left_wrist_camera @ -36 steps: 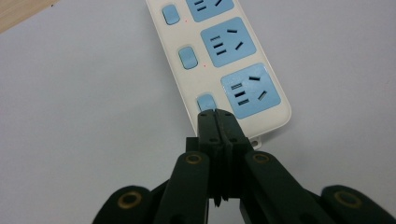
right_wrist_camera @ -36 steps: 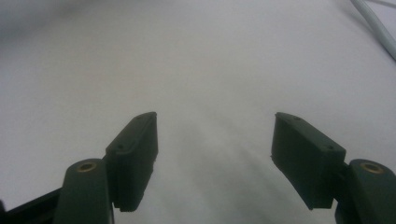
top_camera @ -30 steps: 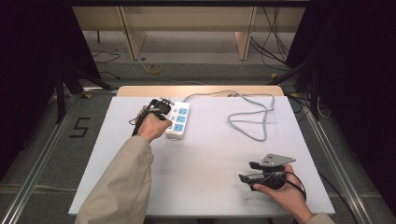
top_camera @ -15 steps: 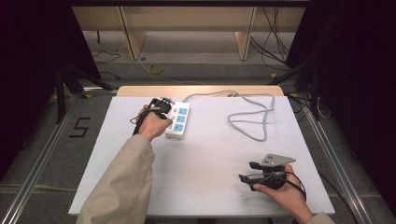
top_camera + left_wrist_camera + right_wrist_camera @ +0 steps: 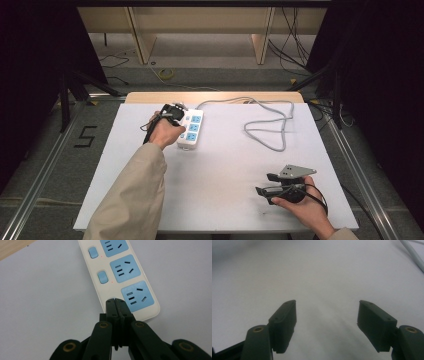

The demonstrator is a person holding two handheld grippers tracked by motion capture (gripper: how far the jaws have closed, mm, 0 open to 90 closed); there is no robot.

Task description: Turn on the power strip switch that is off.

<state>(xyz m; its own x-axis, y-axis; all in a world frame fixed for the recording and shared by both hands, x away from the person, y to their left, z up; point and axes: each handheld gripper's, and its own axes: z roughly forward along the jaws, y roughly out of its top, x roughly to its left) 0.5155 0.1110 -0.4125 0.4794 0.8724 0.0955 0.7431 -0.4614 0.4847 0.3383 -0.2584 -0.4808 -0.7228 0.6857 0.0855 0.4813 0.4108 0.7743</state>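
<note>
Power strip (image 5: 190,129) — three sockets, all unplugged

It looked like a lab recording bay: a white table (image 5: 220,200) stood on a taped grey floor marked with a number 5 (image 5: 85,136), beyond the jaws lay loose cables (image 5: 295,35), black curtains (image 5: 380,75) and wooden shelving (image 5: 200,20).

White power strip (image 5: 190,130) w/ 3 blue sockets & blue switches, lying flat face-up at table's far-left; grey cord (image 5: 270,125) loops off to the right.
</note>
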